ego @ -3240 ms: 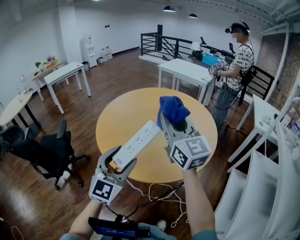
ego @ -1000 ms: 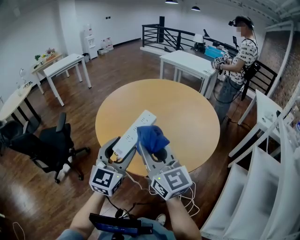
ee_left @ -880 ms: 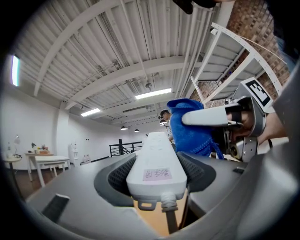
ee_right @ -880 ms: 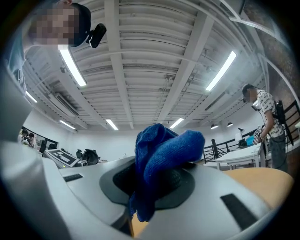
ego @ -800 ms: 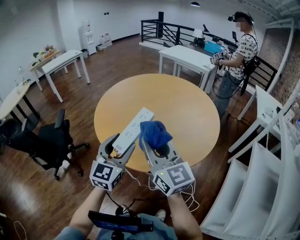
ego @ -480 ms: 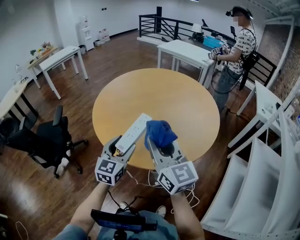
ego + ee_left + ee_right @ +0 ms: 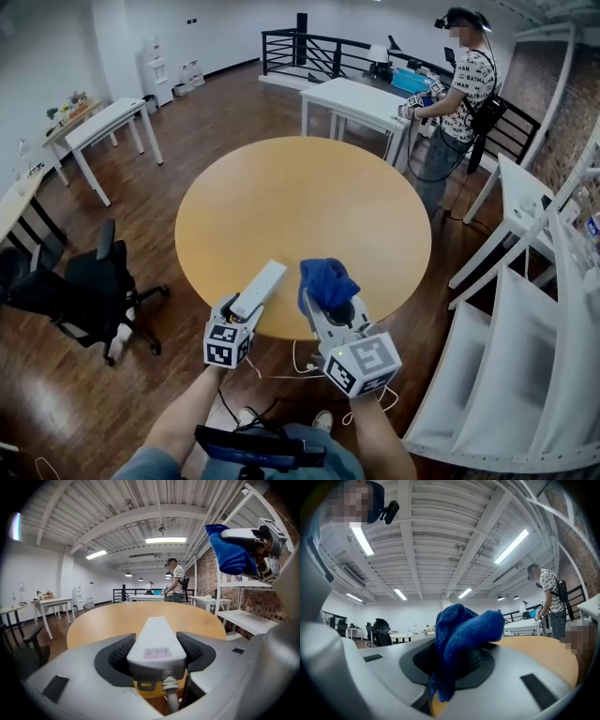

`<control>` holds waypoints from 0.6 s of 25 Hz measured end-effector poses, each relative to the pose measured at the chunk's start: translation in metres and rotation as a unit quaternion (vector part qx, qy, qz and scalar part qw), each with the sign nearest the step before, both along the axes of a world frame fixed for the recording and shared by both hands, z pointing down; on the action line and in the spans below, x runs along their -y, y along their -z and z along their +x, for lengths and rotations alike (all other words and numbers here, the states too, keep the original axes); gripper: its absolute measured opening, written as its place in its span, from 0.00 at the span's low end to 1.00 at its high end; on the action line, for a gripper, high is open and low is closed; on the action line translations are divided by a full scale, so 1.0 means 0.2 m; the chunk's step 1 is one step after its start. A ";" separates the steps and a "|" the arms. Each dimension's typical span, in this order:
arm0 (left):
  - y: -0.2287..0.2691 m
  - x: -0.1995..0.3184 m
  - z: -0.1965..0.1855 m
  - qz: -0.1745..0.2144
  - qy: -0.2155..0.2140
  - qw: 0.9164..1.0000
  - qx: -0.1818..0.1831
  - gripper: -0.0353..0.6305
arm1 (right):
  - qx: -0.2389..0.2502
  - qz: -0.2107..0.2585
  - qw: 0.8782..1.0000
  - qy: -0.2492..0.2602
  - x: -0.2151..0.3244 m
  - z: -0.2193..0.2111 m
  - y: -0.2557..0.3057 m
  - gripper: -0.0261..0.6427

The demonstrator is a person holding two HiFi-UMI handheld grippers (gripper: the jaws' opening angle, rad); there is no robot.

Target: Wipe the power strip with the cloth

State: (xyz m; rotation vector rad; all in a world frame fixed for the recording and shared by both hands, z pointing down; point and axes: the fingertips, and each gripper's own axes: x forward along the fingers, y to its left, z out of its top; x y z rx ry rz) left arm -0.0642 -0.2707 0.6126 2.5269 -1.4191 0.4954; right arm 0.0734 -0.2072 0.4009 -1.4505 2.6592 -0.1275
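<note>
1. Round wooden table (image 7: 309, 197) fills the middle of the open office; I stand at its near edge, and another person works at a white desk far behind it.
2. Left gripper (image 7: 239, 307): jaws clenched on the cord end of the white power strip (image 7: 257, 289). In the left gripper view both pads press its sides (image 7: 154, 637), and the cord (image 7: 171, 693) leaves downward between them.
3. Right gripper (image 7: 328, 302): jaws clamped on the bunched blue cloth (image 7: 325, 279), which bulges out over the jaw tips (image 7: 464, 634).
4. Change: a few seconds ago I held both tools high over the table centre. One second ago the cloth overlapped the strip. Both now sit much lower, at the near rim, the left having dropped further.
5. Present relation: the cloth is just beside the strip, on its right, with a visible gap. In the left gripper view the cloth (image 7: 229, 550) hangs above and to the right of the strip, clear of it.
6. Strip attitude: far end points out over the tabletop. Whether it touches the wood cannot be determined.
7. Assessment: wiping contact is broken. Either a pass is complete or the cloth must return to the strip's top face for another stroke.
</note>
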 end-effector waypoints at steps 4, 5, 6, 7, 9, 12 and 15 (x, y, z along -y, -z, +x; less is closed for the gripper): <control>-0.12 0.01 -0.03 -0.014 0.009 1.000 0.010 0.47 | -0.005 -0.013 1.000 -0.005 -0.02 0.02 -0.05 0.14; -0.14 0.01 -0.03 -0.015 0.011 1.000 0.012 0.47 | -0.006 -0.017 1.000 -0.006 -0.02 0.02 -0.06 0.14; -0.16 0.01 -0.03 -0.015 0.012 1.000 0.012 0.47 | -0.008 -0.021 1.000 -0.006 -0.03 0.02 -0.08 0.14; -0.17 0.01 -0.03 -0.016 0.013 1.000 0.012 0.47 | -0.008 -0.026 1.000 -0.006 -0.03 0.02 -0.09 0.14; -0.21 0.02 -0.02 -0.019 0.014 1.000 0.015 0.47 | -0.012 -0.031 0.999 -0.006 -0.04 0.02 -0.11 0.14; -0.28 0.04 -0.02 -0.027 0.015 0.999 0.032 0.47 | -0.014 -0.035 0.999 -0.008 -0.04 0.03 -0.14 0.14; -0.35 0.03 -0.01 -0.056 0.010 0.998 0.041 0.47 | -0.013 -0.040 0.999 -0.010 -0.04 0.04 -0.16 0.14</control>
